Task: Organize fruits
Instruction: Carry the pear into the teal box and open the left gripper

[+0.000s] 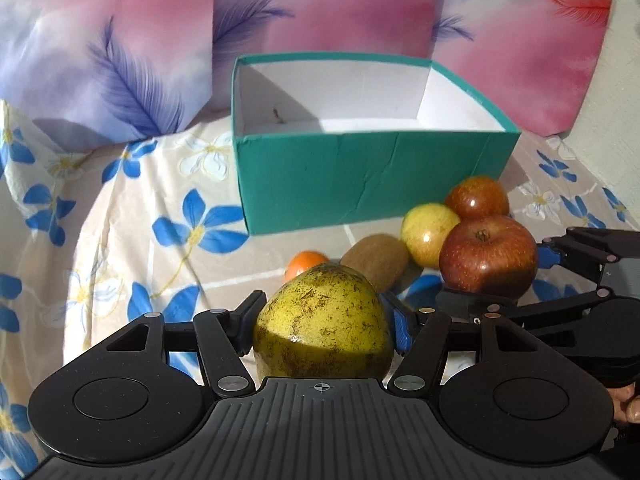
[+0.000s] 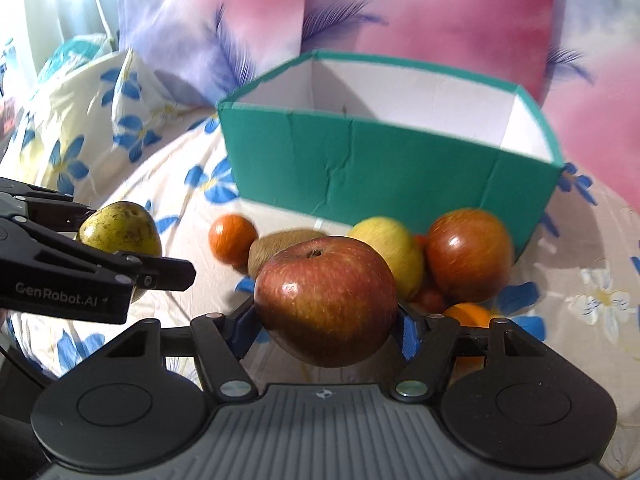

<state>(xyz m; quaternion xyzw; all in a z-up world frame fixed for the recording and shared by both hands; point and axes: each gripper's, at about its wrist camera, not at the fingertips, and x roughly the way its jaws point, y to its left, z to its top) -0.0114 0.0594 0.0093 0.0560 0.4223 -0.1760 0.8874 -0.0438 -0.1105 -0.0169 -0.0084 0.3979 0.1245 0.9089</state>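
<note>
My left gripper [image 1: 323, 308] is shut on a yellow-green speckled fruit [image 1: 320, 332], its pads pressed against both sides, just above the floral sheet. From the right wrist view the same fruit [image 2: 120, 232] shows at the left in that gripper [image 2: 128, 240]. My right gripper [image 2: 326, 316] is shut on a large red apple [image 2: 326, 288], seen again at the right as the apple [image 1: 488, 256]. Behind both stands an open teal box [image 1: 360, 176] with a white inside, where only a small stem shows.
Loose fruit lies in front of the box: a tangerine [image 1: 306, 264], a kiwi [image 1: 376, 258], a yellow apple [image 1: 428, 232], another red apple [image 1: 476, 198] and an orange [image 2: 468, 314]. Pink and lilac feather-print pillows [image 1: 320, 12] stand behind the box. A person's fingers [image 1: 628, 404] show at the right edge.
</note>
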